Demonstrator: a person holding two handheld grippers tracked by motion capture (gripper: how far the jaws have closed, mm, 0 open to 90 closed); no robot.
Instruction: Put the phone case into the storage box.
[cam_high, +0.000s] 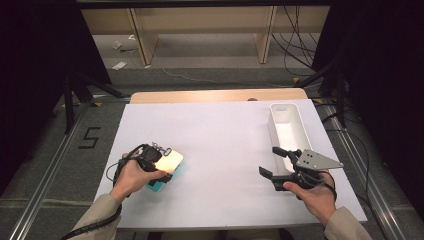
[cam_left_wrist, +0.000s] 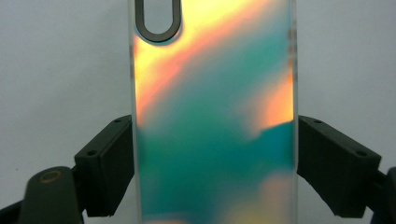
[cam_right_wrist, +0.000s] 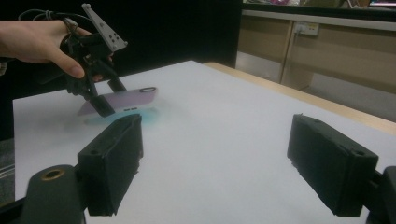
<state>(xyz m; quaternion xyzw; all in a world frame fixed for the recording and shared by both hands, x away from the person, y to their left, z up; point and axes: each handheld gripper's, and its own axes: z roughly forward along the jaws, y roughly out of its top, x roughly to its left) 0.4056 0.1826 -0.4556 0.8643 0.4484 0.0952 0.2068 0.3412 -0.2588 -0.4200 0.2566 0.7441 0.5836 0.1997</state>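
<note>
A phone (cam_left_wrist: 215, 116) with a shiny teal-and-orange back and an oval camera cut-out sits between the pads of my left gripper (cam_left_wrist: 215, 158), which is shut on its two long edges. In the high view the phone (cam_high: 170, 160) is at the left of the white sheet, with my left gripper (cam_high: 159, 163) and hand over it. The right gripper view shows the phone (cam_right_wrist: 135, 99) held low and tilted over the sheet, casting a teal glow beneath it. My right gripper (cam_high: 268, 160) stands open at the right, nothing between its fingers (cam_right_wrist: 116, 158).
A long white tray (cam_high: 274, 127) lies at the right of the sheet, just beyond my right gripper. The white sheet (cam_high: 215, 135) covers a wooden table, whose far edge (cam_high: 215, 95) shows. Metal frame rails and cables run along both sides.
</note>
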